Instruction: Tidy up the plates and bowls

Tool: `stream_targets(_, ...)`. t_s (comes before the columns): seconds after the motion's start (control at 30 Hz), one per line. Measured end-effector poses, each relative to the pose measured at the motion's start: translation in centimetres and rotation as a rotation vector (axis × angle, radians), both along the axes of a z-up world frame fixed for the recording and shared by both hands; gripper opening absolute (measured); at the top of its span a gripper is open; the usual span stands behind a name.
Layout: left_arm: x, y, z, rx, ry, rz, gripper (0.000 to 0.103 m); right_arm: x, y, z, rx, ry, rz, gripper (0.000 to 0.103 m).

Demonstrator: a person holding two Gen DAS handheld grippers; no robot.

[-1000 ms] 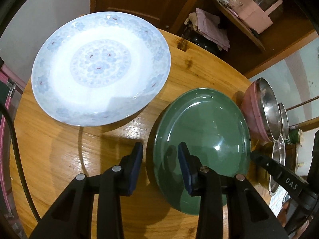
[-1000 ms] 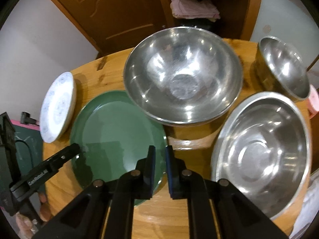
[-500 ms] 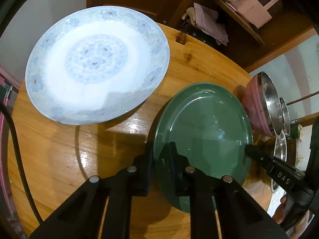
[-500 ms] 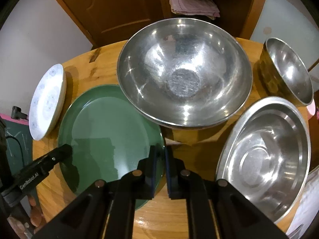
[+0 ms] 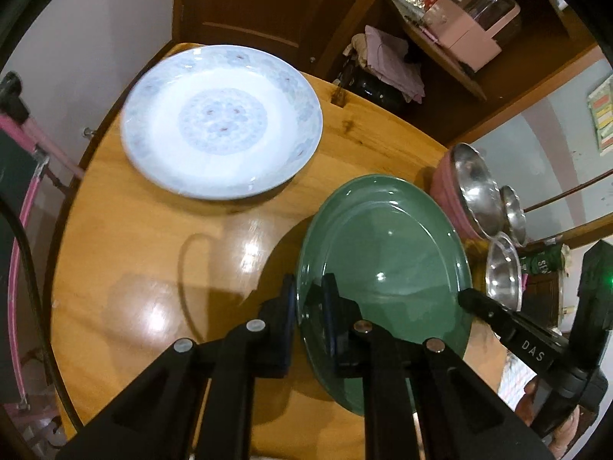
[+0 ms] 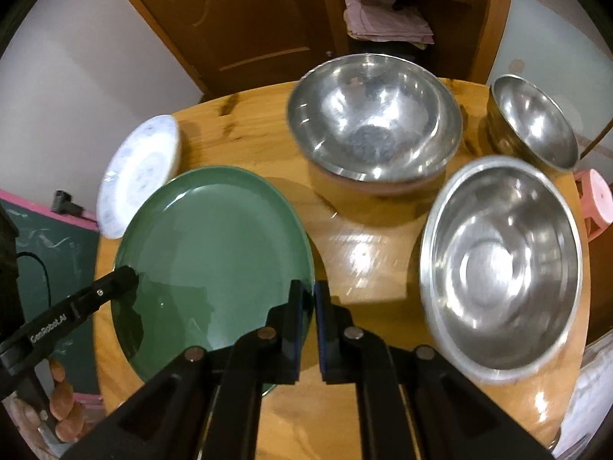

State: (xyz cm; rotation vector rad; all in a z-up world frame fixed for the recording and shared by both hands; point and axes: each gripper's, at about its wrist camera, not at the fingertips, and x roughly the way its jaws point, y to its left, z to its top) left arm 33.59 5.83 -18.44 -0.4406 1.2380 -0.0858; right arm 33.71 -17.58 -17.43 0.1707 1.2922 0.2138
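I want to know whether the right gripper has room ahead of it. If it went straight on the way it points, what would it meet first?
The right gripper is already shut on the green plate's rim. Past that, it would probably meet bare wooden table, between the plate and the nearest steel bowl, though depth is unclear.

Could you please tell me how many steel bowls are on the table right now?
3: a large one at the back, nested in a pink bowl; a small one far right; the largest near right.

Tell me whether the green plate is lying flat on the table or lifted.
Lifted. The green plate hangs tilted, its rim clamped by the left gripper and the right gripper, with shadow on the table underneath.
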Motion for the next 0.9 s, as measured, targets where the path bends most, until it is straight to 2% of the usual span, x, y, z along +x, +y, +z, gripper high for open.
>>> stream_targets(0.23,-8.9,2.5,3.5,0.03,-0.024,0.0,0.011,-7.3,1.5,2.2,0.079,-0.013,0.033,0.006)
stream_targets(0.4,-15.5,4.5,4.0,0.056,-0.023,0.013,0.011,-13.8,3.3,2.5,0.118,-0.007,0.059,0.006)
stream_targets(0.53,-20.3,5.5,3.2,0.076,-0.008,0.026,0.011,-18.0,4.6,1.9,0.125,-0.007,0.063,0.006)
stream_targets(0.67,-24.6,5.8,1.7,0.11,0.003,0.02,0.011,-21.0,5.8,0.6,0.091,-0.023,0.072,0.006)
stream_targets(0.77,-26.8,5.9,0.2,0.126,0.011,0.013,0.011,-22.1,6.3,-0.8,0.075,-0.021,0.071,0.006)
stream_targets(0.9,-27.7,6.3,-1.5,0.133,0.023,0.034,0.012,-23.0,7.2,-2.4,0.051,0.001,0.093,0.006)
